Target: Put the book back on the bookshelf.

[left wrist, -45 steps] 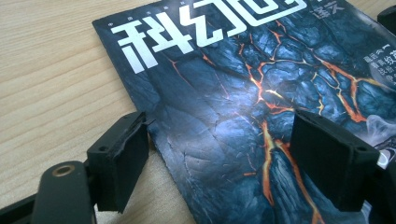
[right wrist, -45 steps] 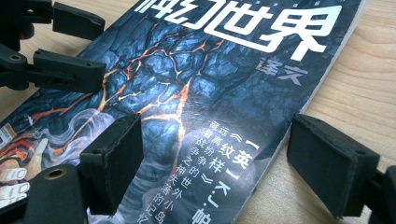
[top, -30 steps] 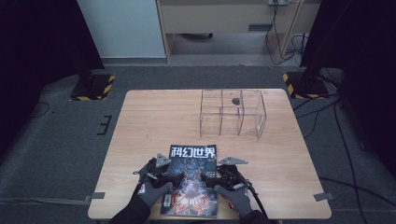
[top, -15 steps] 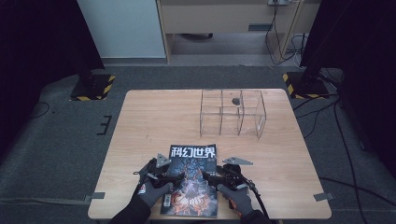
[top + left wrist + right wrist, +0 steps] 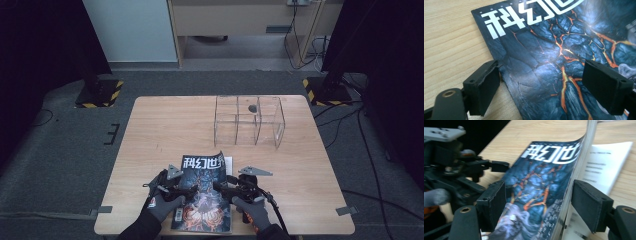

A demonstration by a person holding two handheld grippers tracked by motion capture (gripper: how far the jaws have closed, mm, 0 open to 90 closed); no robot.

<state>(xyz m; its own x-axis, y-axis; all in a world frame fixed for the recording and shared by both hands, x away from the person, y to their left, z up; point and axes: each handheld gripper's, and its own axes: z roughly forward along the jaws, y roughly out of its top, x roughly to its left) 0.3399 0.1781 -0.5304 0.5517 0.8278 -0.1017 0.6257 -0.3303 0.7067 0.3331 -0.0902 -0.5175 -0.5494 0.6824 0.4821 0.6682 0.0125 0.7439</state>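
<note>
Since a second ago my right gripper point(image 5: 220, 187), jaws spread astride the lifted cover edge, has raised the magazine point(image 5: 205, 192) at lower centre, so I'd pinch squarely while my left gripper point(image 5: 192, 190), jaws apart, steadies it.

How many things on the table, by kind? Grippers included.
Magazines: 1, the magazine, its cover lifting at the right gripper's side
Clear boxes: 1, the clear divided box
Grippers: 2, left gripper and right gripper, both open
Total: 4
</note>
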